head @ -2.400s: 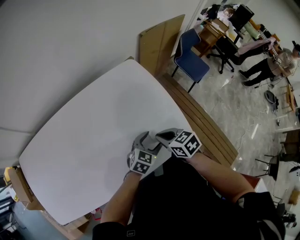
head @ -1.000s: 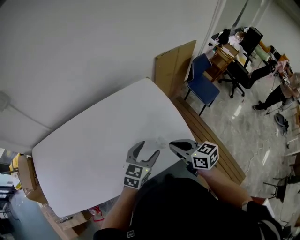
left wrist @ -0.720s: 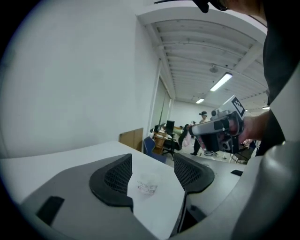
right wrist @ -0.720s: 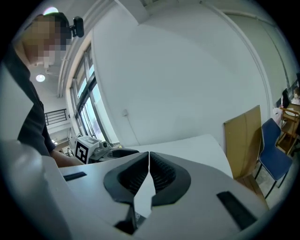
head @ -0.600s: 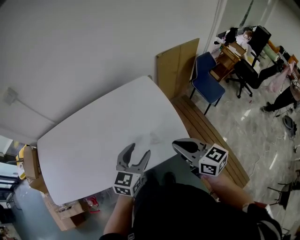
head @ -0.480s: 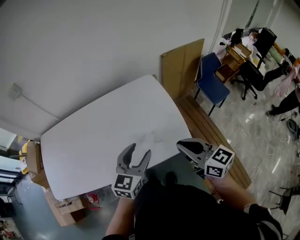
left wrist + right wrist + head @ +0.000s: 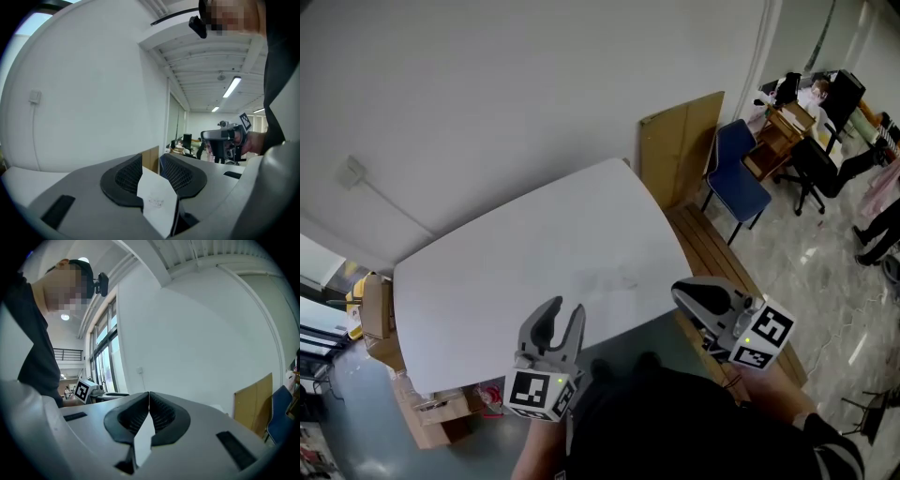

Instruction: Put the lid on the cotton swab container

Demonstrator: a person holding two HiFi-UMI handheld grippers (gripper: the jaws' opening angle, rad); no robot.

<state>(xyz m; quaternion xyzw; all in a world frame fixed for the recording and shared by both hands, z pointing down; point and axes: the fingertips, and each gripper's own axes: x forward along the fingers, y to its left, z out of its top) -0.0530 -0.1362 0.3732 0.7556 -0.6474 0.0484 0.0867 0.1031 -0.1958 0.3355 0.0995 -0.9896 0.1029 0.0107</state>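
Note:
The white table [image 7: 525, 253] fills the middle of the head view. On it I see only a faint pale smudge [image 7: 605, 278], too dim to identify; I cannot make out a container or a lid. My left gripper [image 7: 563, 312] hangs off the table's near edge, close to my body. Its jaws are closing with a narrow gap and nothing between them, as the left gripper view [image 7: 151, 164] also shows. My right gripper [image 7: 680, 289] hovers off the table's near right corner with its pads together, empty, and the right gripper view [image 7: 149, 397] confirms this.
A cardboard sheet [image 7: 680, 141] leans on the wall behind the table's far corner. A blue chair [image 7: 739, 178] and a slatted wooden bench [image 7: 712, 258] stand to the right. Cardboard boxes [image 7: 375, 309] sit by the table's left end. People sit at desks at the far right.
Both grippers have drawn back from the table towards my body, the left going down and left. The left jaws have narrowed. The table now looks farther away.

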